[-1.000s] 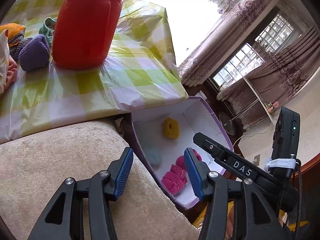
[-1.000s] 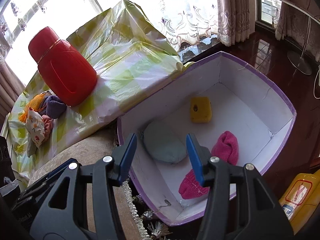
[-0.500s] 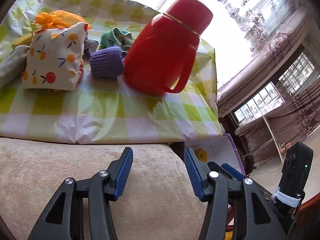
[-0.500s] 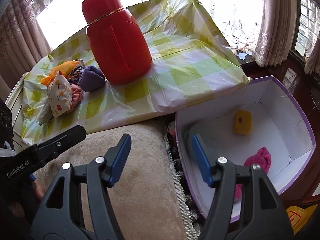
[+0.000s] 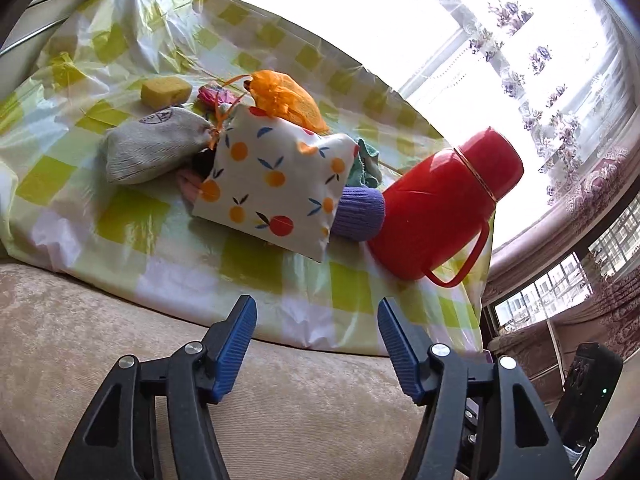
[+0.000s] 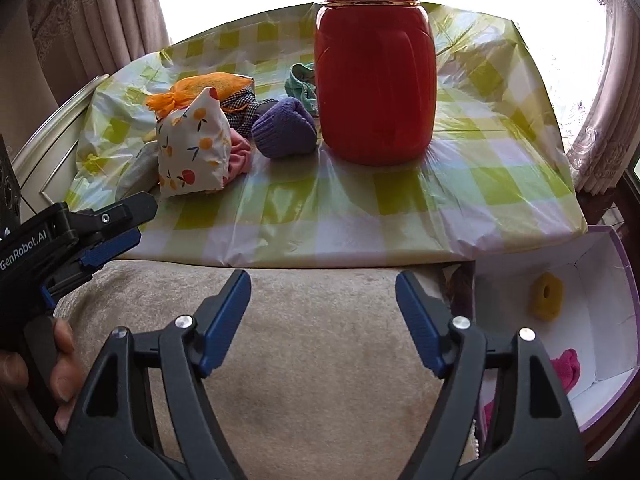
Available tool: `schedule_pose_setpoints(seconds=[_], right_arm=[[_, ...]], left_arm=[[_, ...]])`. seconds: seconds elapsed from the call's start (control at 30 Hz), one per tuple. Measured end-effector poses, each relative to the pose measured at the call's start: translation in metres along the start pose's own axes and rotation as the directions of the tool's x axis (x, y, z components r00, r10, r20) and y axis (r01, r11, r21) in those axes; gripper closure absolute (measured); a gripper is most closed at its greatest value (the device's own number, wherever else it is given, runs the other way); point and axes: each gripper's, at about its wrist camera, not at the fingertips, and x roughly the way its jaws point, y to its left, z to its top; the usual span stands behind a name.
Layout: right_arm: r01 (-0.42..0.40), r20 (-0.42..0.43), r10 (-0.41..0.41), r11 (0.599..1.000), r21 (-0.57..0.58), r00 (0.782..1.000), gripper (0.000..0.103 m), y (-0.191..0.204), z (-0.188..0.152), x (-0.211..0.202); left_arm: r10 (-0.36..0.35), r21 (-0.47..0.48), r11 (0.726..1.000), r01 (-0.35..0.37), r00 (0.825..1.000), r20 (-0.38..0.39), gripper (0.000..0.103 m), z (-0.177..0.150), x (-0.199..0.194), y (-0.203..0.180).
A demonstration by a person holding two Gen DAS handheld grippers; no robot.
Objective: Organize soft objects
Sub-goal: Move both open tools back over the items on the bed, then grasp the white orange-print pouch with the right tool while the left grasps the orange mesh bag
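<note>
A pile of soft things lies on the checked tablecloth (image 5: 132, 216): a white pouch with orange fruit print (image 5: 276, 176) (image 6: 194, 148), a grey pouch (image 5: 154, 150), an orange mesh bag (image 5: 288, 100), a purple knit roll (image 5: 358, 212) (image 6: 284, 128), a yellow sponge (image 5: 166, 90). The purple-rimmed box (image 6: 608, 300) at lower right holds a yellow sponge ring (image 6: 546, 296) and a pink knit piece (image 6: 566, 368). My left gripper (image 5: 314, 344) and right gripper (image 6: 322, 320) are both open and empty, above the beige cushion short of the table edge.
A tall red thermos (image 5: 444, 204) (image 6: 374, 80) stands on the cloth just right of the pile. A beige velvet cushion (image 6: 312, 360) fills the foreground. The left gripper's body (image 6: 72, 236) shows at the left of the right wrist view. Curtains and windows lie behind.
Both grippers have swung away from the box and up toward the table. The soft pile and thermos now fill the views; the box has slid to the right edge.
</note>
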Motion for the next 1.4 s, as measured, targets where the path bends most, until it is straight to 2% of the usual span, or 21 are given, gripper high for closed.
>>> schedule_pose_setpoints(seconds=[0.2,0.33,0.5,0.7,0.9,1.4], right_arm=[[-0.024,-0.009,0.023,0.997,-0.078,1.0,0.018,0.038,0.018,0.02],[-0.023,0.019,0.026,0.992,-0.121,0.999,0.015,0.066,0.032,0.031],[-0.017,0.047,0.026,0.985,-0.169,0.999,0.014,0.102,0.05,0.049],[0.048,0.079,-0.031,0.973,-0.224,0.996,0.013,0.139,0.071,0.076],[0.099,0.081,-0.082,0.967,-0.236,0.993,0.013,0.155,0.088,0.099],[0.118,0.071,-0.104,0.964,-0.24,0.992,0.005,0.167,0.106,0.132]], left_arm=[[0.029,-0.076,0.997,-0.024,0.997,0.068,0.028,0.015,-0.016,0.03],[0.066,-0.127,0.991,-0.051,0.991,0.116,0.022,0.027,-0.024,0.051],[0.085,-0.189,0.98,-0.058,0.987,0.137,0.021,0.034,-0.032,0.075],[0.094,-0.226,0.972,-0.057,0.983,0.155,0.02,0.04,-0.038,0.095],[0.102,-0.259,0.964,-0.054,0.98,0.173,0.02,0.044,-0.042,0.11],[0.097,-0.244,0.968,-0.053,0.981,0.17,0.019,0.059,-0.031,0.115]])
